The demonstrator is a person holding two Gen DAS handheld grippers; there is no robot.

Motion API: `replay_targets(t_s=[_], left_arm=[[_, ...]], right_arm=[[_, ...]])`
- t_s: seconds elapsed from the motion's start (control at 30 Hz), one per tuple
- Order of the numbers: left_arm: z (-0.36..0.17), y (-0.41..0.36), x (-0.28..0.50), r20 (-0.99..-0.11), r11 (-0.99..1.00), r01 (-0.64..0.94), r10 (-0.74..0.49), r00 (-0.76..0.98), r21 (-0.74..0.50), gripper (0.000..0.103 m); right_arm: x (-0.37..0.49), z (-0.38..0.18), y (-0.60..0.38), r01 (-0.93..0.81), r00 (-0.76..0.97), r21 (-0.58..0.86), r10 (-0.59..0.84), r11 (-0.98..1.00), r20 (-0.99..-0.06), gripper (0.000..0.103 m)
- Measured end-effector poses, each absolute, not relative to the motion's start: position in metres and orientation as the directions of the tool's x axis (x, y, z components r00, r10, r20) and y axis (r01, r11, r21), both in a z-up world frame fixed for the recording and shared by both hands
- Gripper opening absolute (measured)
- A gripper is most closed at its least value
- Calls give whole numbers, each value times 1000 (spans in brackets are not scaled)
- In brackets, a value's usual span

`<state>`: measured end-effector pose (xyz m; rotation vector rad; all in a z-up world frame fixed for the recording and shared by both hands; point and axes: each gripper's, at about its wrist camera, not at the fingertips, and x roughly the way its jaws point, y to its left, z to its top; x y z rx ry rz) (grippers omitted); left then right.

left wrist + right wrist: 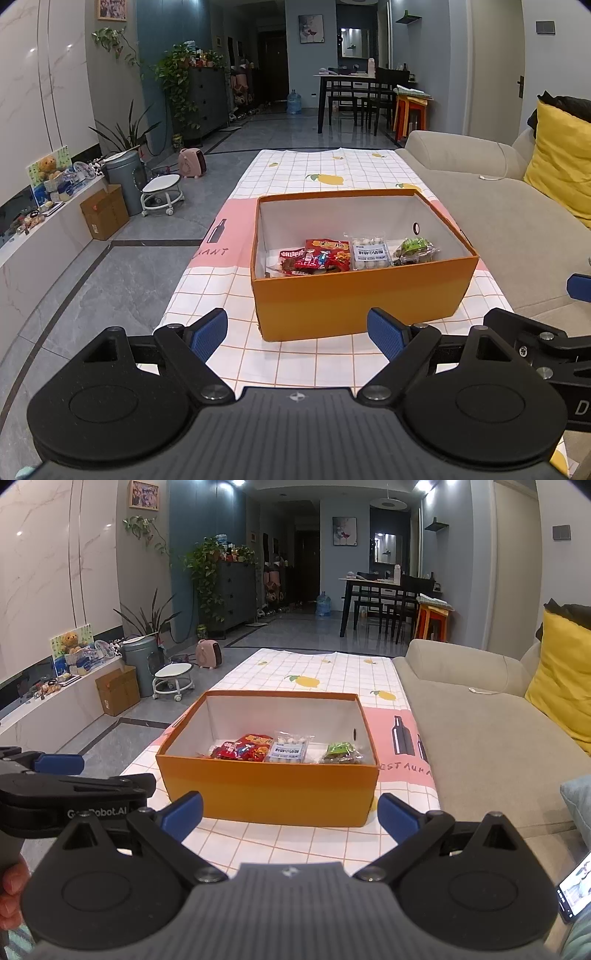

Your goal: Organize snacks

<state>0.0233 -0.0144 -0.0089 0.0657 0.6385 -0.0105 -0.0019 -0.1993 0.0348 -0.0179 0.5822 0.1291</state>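
An orange cardboard box (pixel 354 299) with a white inside stands on the checked tablecloth (pixel 295 173); it also shows in the right wrist view (pixel 269 794). Inside lie red snack packs (pixel 321 256), a clear pack of white balls (pixel 370 253) and a green snack bag (pixel 415 251), seen again as red packs (pixel 243 751), the clear pack (pixel 290 751) and the green bag (pixel 341 753). My left gripper (pixel 297 334) is open and empty, just short of the box's near wall. My right gripper (pixel 290 814) is open and empty, also in front of the box.
A beige sofa (pixel 491 214) with a yellow cushion (pixel 561 166) runs along the right. The left gripper's body (pixel 74 794) shows at the right view's left edge. A phone (pixel 576 890) lies at the lower right. A bin, stool and carton stand on the floor at left.
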Motion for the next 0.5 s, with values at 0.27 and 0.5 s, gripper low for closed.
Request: replay_targets(t_s=[0.27,0.5], left_arm=[[-8,-14,23,-597,998,25,16,802,61,100],[-7,-12,22,-594,998,18,18,804,55,101]], right_arm=[[-2,34,-199,-126,826,19,115,992,-551,98],[-2,33,-198,-126,821,20,116,992,-558,98]])
